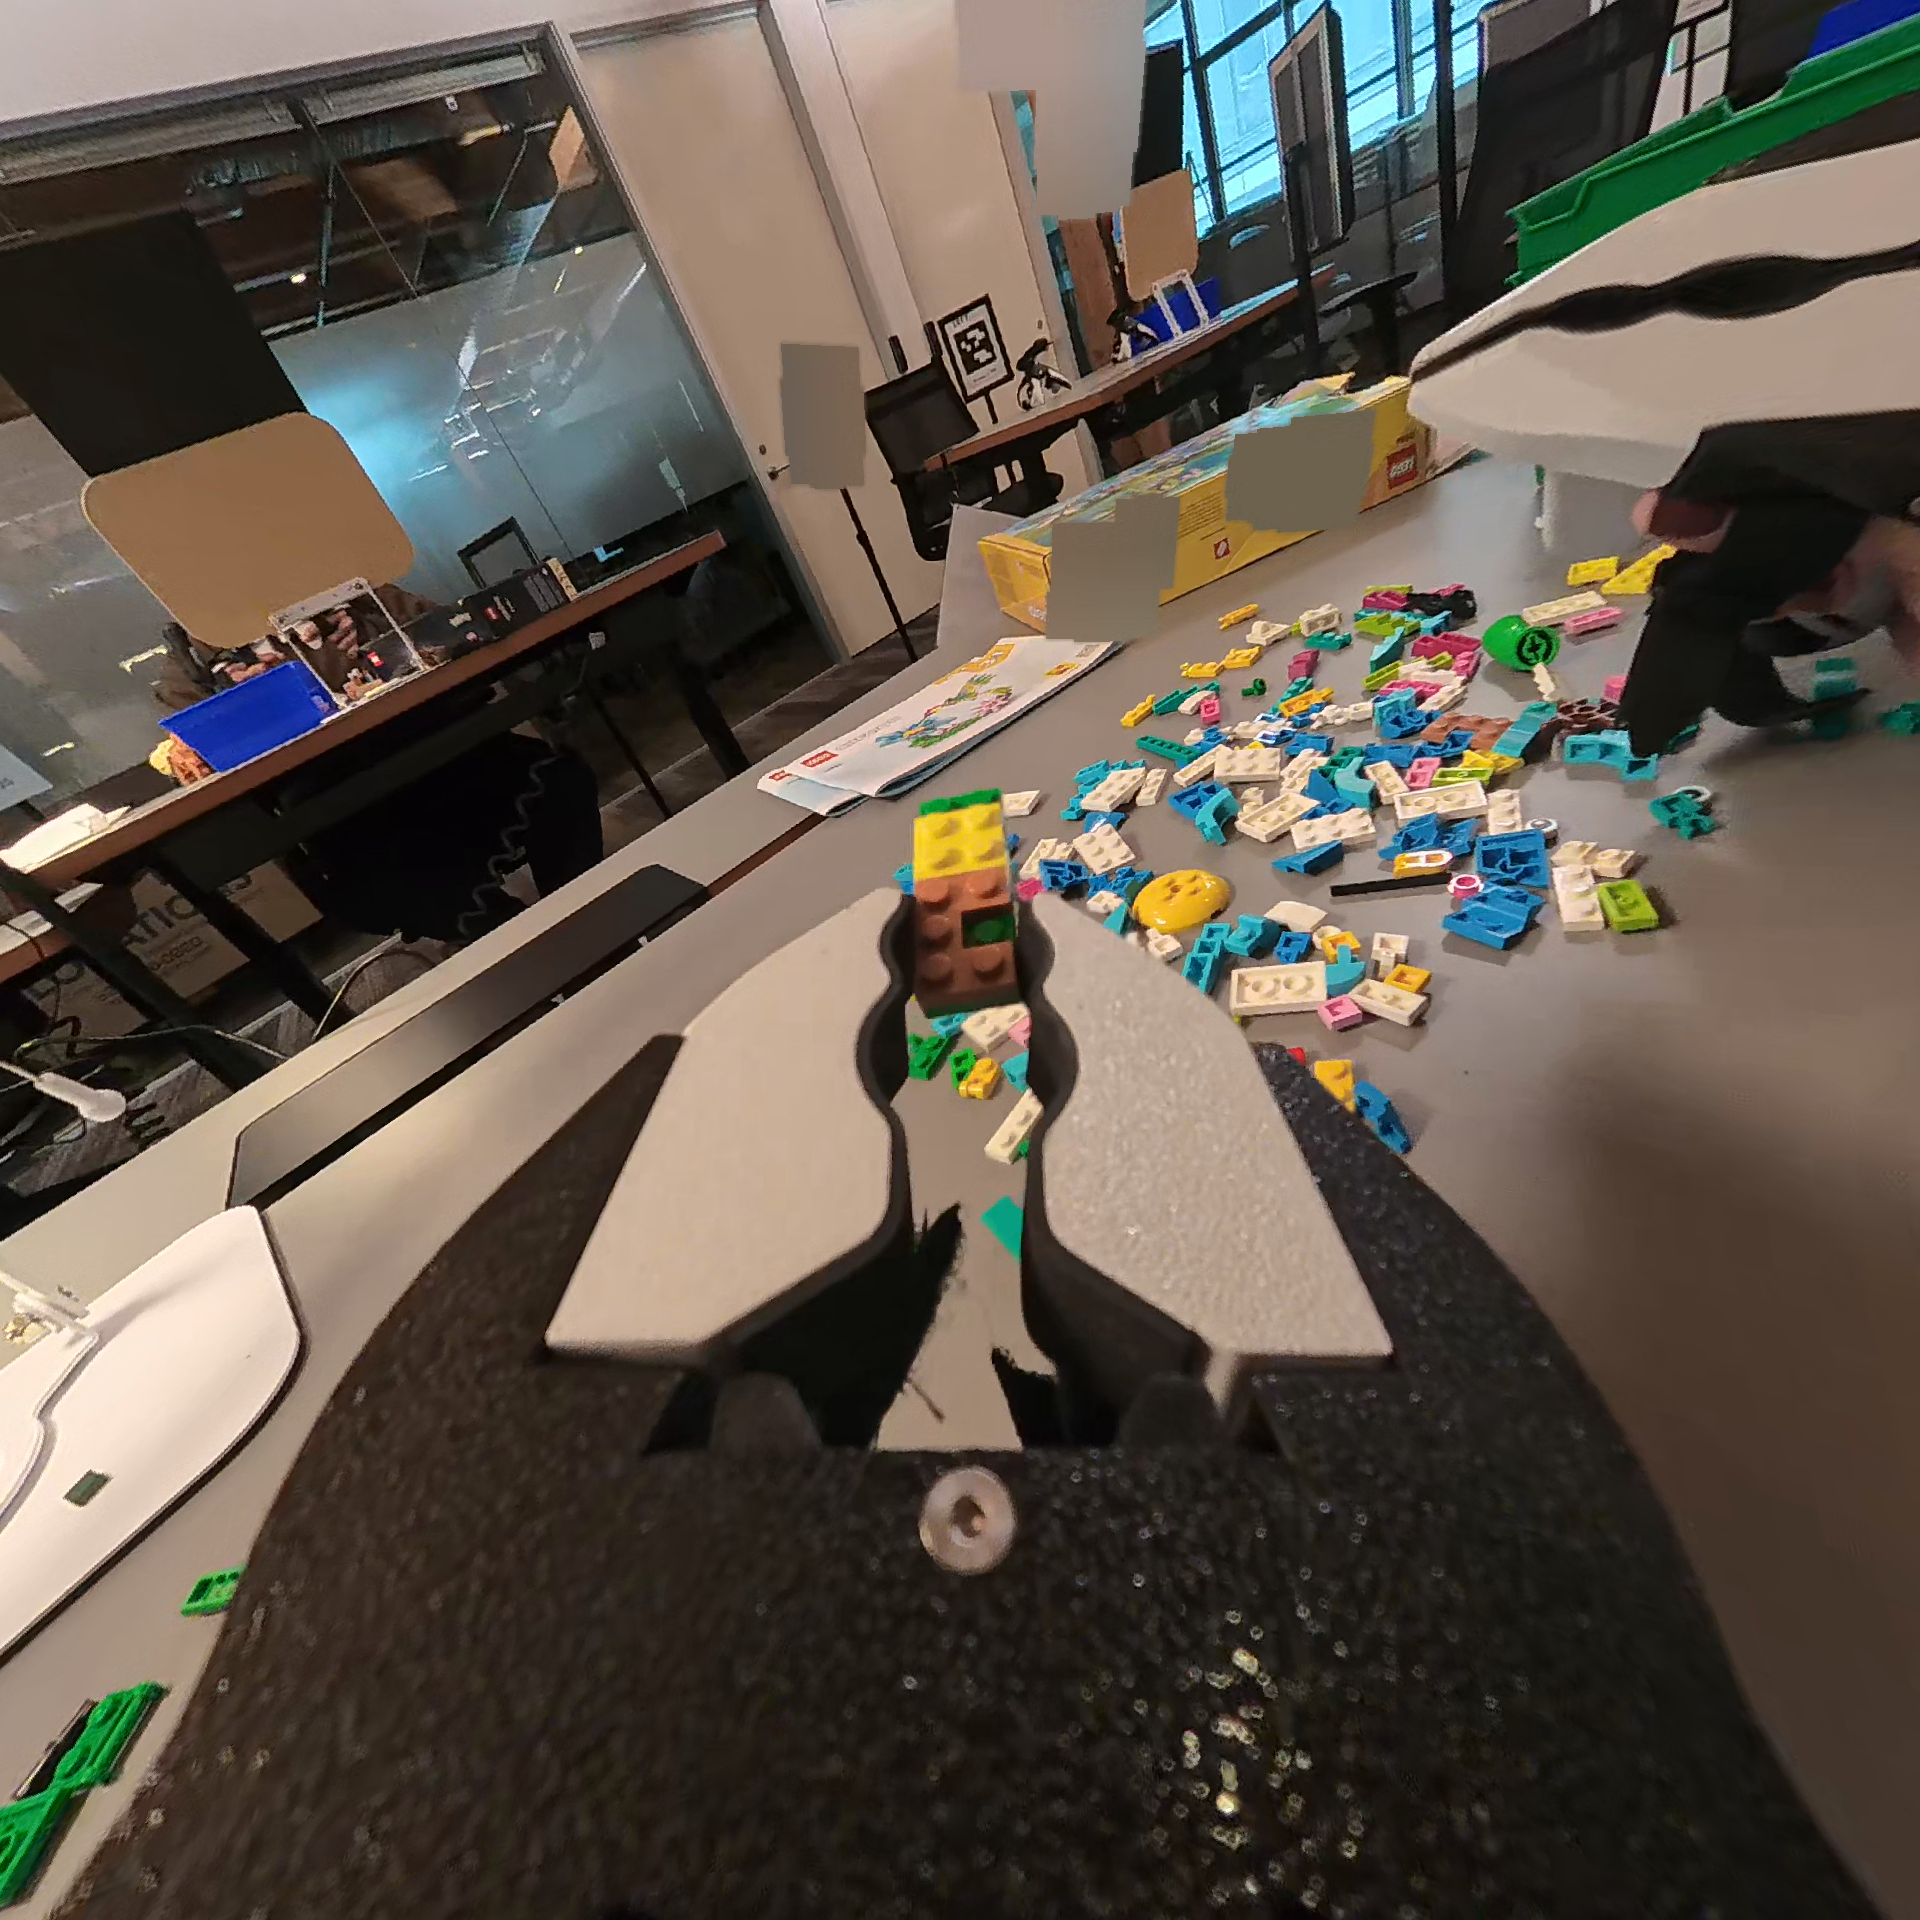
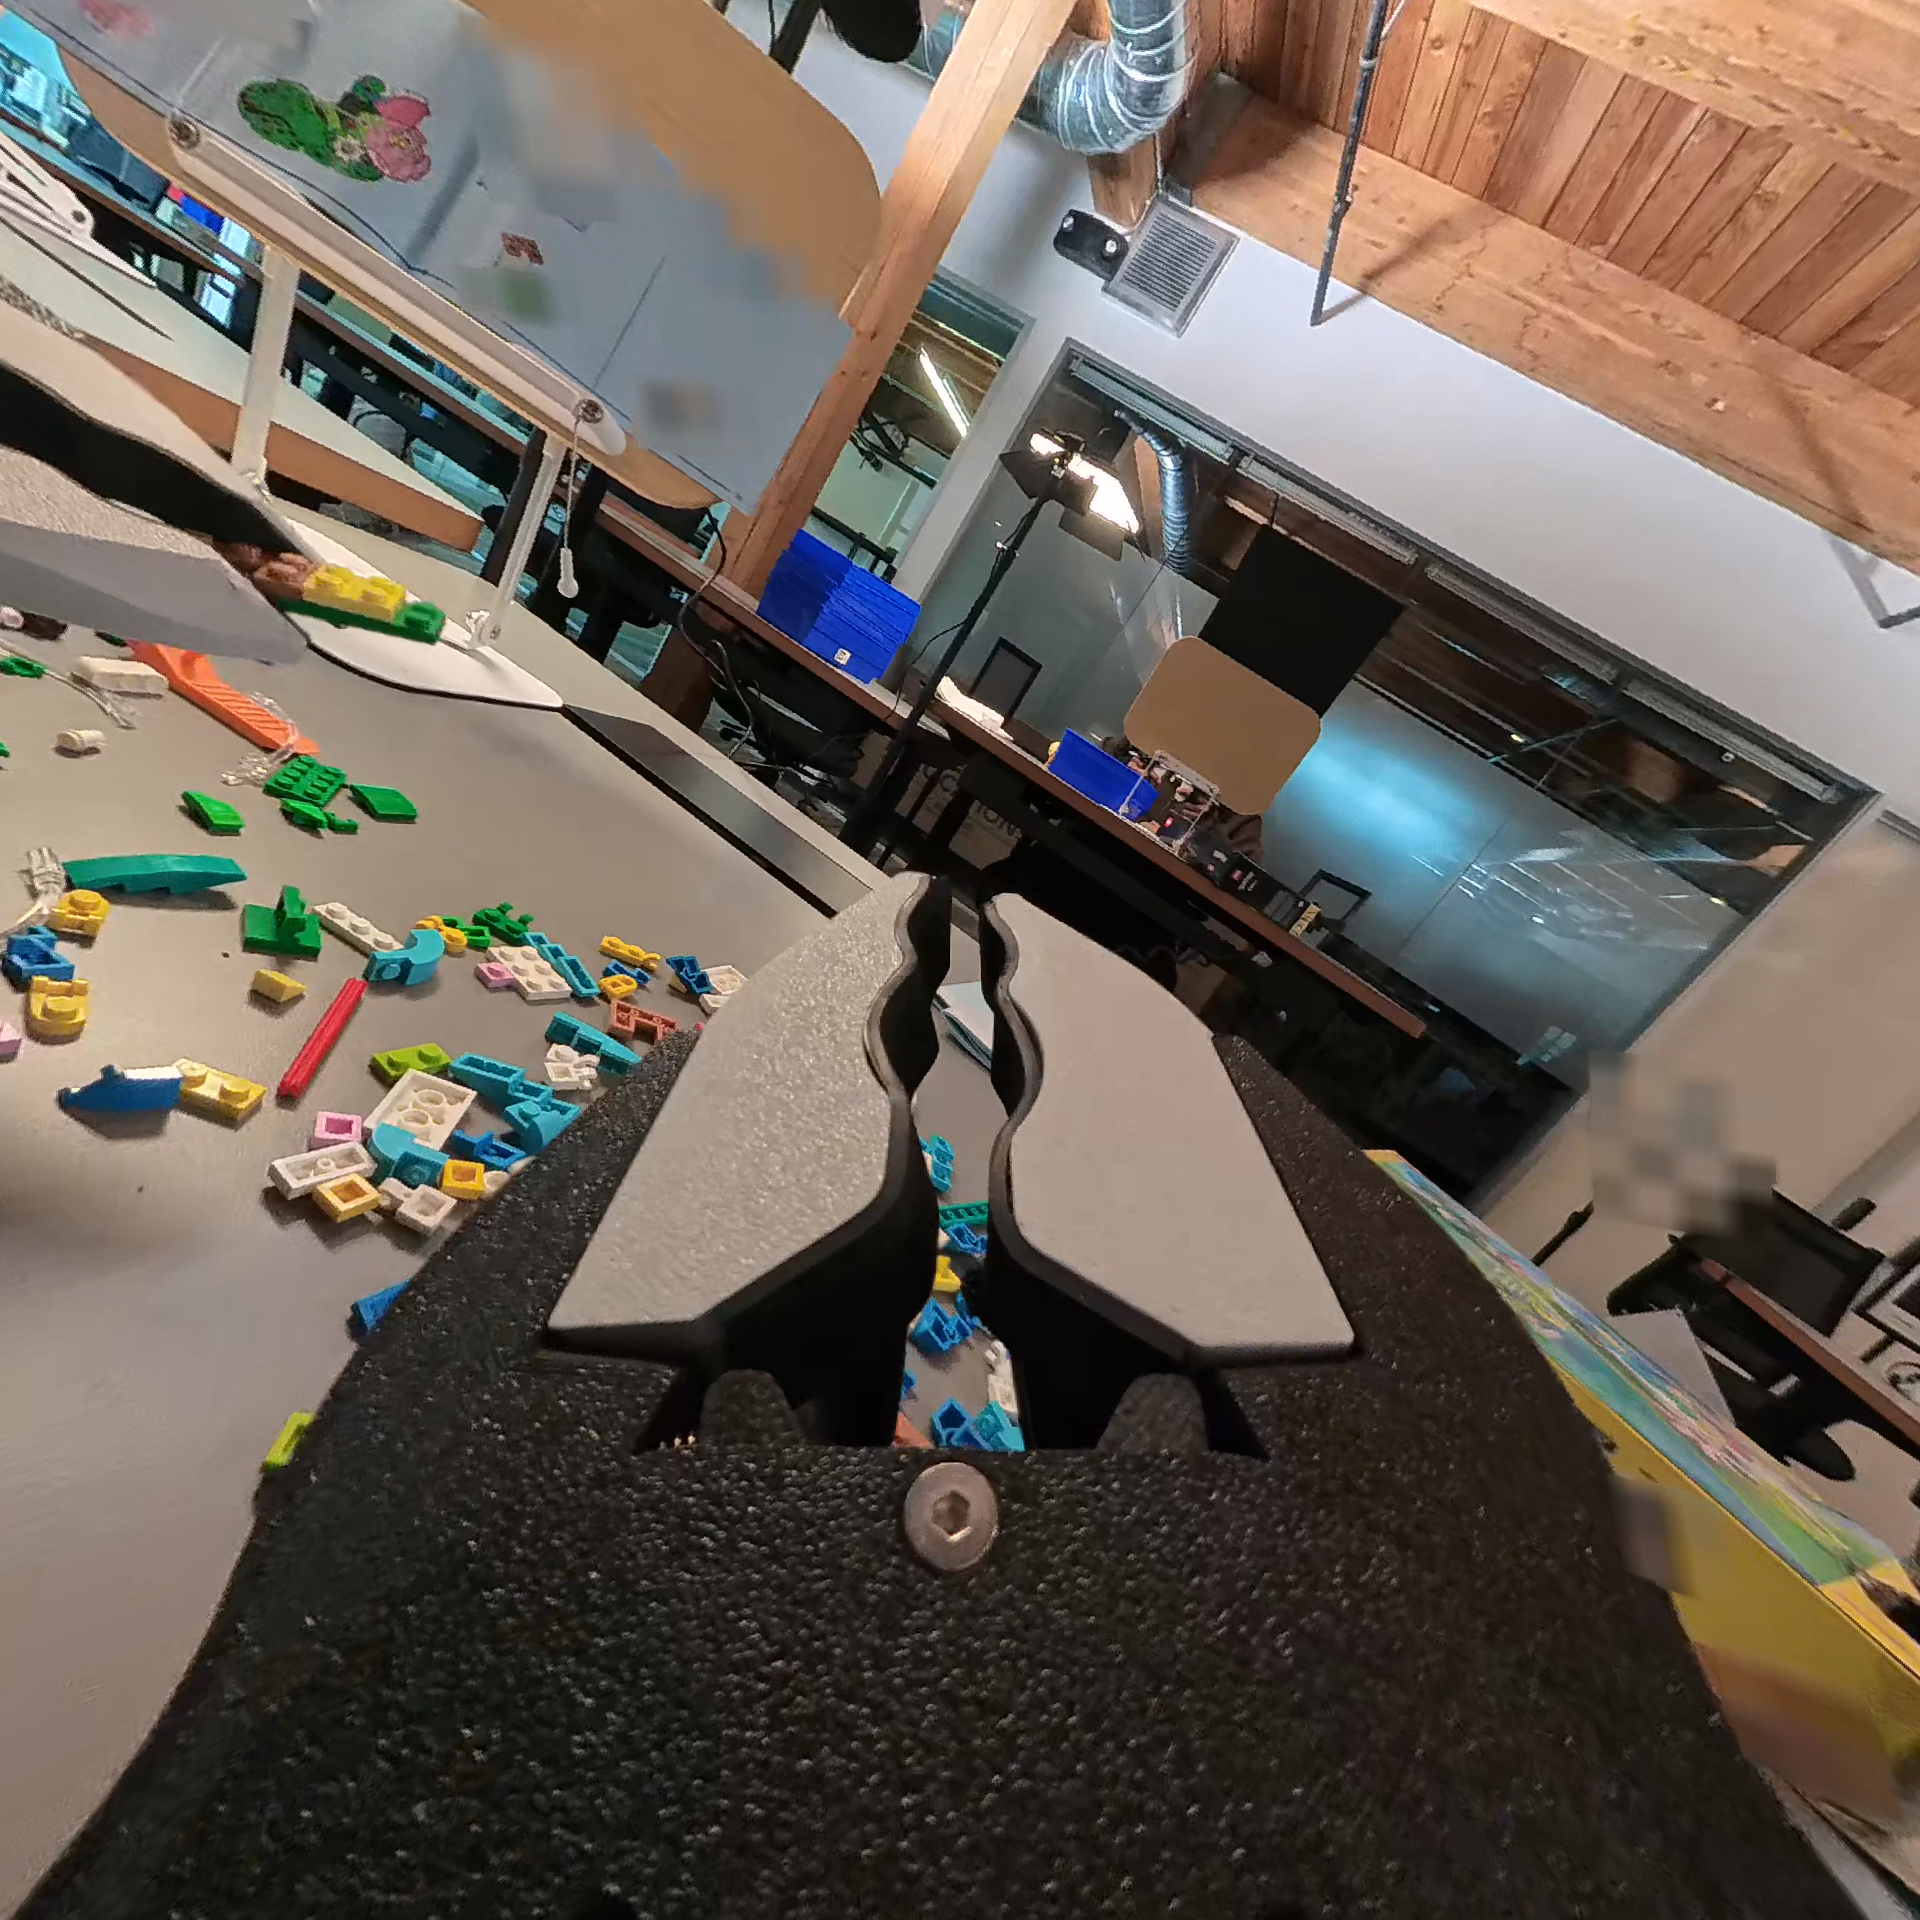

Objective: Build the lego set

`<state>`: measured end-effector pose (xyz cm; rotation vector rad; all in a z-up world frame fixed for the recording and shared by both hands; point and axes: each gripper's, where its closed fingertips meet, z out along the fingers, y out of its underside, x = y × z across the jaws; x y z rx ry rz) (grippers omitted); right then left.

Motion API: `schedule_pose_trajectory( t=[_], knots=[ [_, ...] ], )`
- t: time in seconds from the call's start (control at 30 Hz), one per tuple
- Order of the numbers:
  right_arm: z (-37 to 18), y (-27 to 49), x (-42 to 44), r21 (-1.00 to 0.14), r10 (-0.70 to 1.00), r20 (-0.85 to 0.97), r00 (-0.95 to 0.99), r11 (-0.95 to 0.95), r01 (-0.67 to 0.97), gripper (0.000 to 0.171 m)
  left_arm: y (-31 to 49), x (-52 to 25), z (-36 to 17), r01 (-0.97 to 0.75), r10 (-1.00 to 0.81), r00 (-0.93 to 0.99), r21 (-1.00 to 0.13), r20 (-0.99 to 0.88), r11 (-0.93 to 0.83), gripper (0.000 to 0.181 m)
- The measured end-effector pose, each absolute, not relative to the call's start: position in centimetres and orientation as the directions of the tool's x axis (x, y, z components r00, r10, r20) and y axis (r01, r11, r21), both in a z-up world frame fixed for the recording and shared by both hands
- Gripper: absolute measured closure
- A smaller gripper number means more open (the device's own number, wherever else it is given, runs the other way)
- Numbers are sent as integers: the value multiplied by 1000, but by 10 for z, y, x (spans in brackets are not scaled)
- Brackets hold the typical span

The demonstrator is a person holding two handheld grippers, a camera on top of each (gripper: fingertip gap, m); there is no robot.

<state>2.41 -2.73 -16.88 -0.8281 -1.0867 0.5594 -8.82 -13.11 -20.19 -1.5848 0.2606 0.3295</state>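
My left gripper (image 1: 961, 935) is shut on a small stack of brown, yellow and green bricks (image 1: 961, 894) and holds it above the grey table (image 1: 1558, 1247). The same stack (image 2: 353, 601) shows in the right wrist view, sticking out of the left gripper (image 2: 135, 582). My right gripper (image 2: 961, 914) has its fingers nearly together with a narrow gap and nothing between them. It is raised and tilted over the table's far right (image 1: 1662, 343), with a gloved hand (image 1: 1766, 623) under it. Many loose bricks (image 1: 1351, 810) lie spread on the table (image 2: 416, 1039).
A yellow set box (image 1: 1195, 520) lies at the back, with the instruction booklet (image 1: 935, 717) in front of it. An orange brick separator (image 2: 218, 696) and a white stand base (image 2: 436, 665) lie near the left gripper. Green pieces (image 1: 62, 1766) lie at the near left. One gripper's finger ends stand about 15 cm off the other's.
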Motion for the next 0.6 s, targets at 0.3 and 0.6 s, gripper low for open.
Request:
schedule_pose_trajectory(
  t=[0.3, 0.6],
  knots=[
    [-172, -34, 25, -759, 700, 618, 357, 650, 41, 167, -130, -80, -202, -394, 5, 919, -919, -395, -25, 164],
    [-188, -39, 15, -824, 818, 567, 99, 560, 88, 171, -130, -64, -207, -315, -147, 941, -948, -306, -38, 164]
  ],
)
